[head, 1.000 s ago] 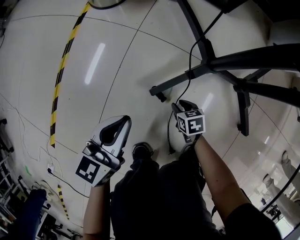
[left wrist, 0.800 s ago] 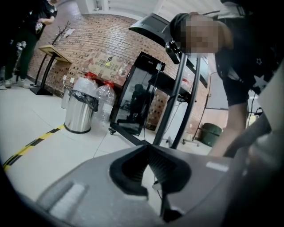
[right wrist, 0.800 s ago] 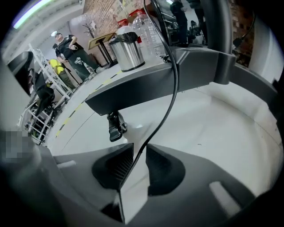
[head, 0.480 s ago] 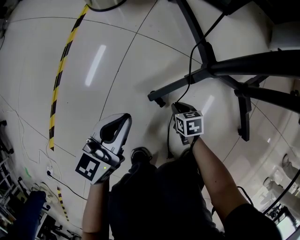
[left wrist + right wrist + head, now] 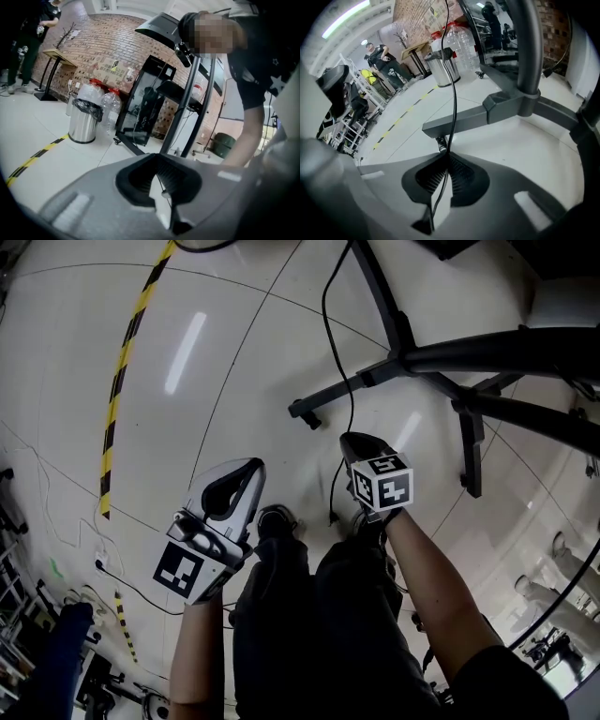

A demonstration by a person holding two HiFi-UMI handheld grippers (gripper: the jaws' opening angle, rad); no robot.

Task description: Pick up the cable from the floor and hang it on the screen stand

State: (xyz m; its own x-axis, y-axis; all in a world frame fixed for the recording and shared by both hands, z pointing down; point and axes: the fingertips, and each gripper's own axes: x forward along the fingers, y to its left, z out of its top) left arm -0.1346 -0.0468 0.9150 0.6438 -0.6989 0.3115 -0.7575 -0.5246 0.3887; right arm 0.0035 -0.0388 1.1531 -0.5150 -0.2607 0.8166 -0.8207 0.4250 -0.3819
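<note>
1. The left gripper (image 5: 246, 474) hangs beside the person's leg much as it did a second ago. Its jaws are pressed together on nothing, so it seems to have no part in the work yet.
2. The black cable (image 5: 351, 390) now runs from the right gripper's jaws to the top of the head view, higher than a second ago. A short tail dangles below, near the shoe (image 5: 274, 519). Whether its end has left the floor (image 5: 187, 427) cannot be told.
3. The right gripper (image 5: 352, 439) has just been closing its jaws. They now pinch the cable between the ribbed pads, and the gripper has risen a little with it.
4. The screen stand (image 5: 487, 351) spreads its dark legs just beyond. The pick-up looks done; hanging the cable on the stand remains.
</note>
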